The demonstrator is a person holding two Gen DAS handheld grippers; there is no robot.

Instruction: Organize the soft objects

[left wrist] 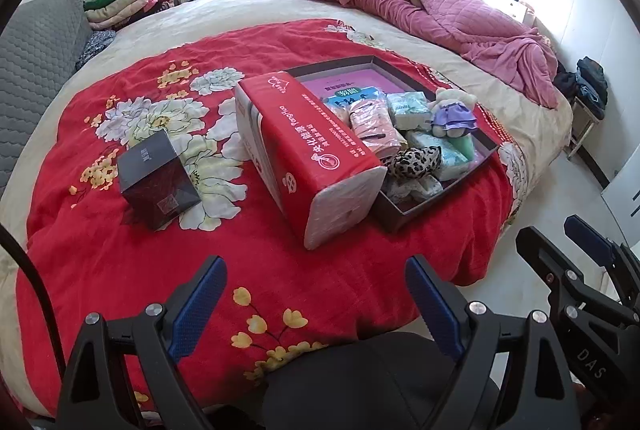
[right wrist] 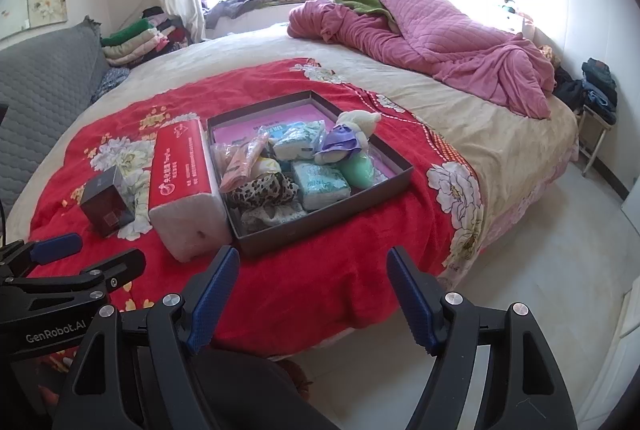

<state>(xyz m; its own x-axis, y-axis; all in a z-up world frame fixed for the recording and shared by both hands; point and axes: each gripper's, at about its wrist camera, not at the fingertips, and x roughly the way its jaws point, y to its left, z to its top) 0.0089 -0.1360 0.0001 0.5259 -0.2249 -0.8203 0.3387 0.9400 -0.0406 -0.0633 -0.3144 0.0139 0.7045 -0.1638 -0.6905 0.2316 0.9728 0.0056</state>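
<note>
A dark shallow box [right wrist: 320,236] [left wrist: 404,216] sits on the red flowered blanket [right wrist: 340,282] [left wrist: 120,250]. It holds a plush toy in a purple dress [right wrist: 352,134] [left wrist: 454,112], tissue packs [right wrist: 320,186] [left wrist: 410,106], a leopard-print cloth [right wrist: 262,192] [left wrist: 416,160] and a pink bag [right wrist: 240,162] [left wrist: 372,124]. A red tissue pack [right wrist: 182,182] [left wrist: 308,158] lies just left of the box. A small dark box [right wrist: 106,204] [left wrist: 158,180] stands further left. My left gripper [left wrist: 316,306] and right gripper [right wrist: 310,294] are open and empty, near the bed's front edge.
A pink quilt [right wrist: 432,46] is bunched at the bed's far right. Folded clothes [right wrist: 136,42] are stacked at the far left by a grey headboard [right wrist: 44,82]. A stool with clothes [right wrist: 598,98] stands right of the bed. White tiled floor [right wrist: 540,290] lies to the right.
</note>
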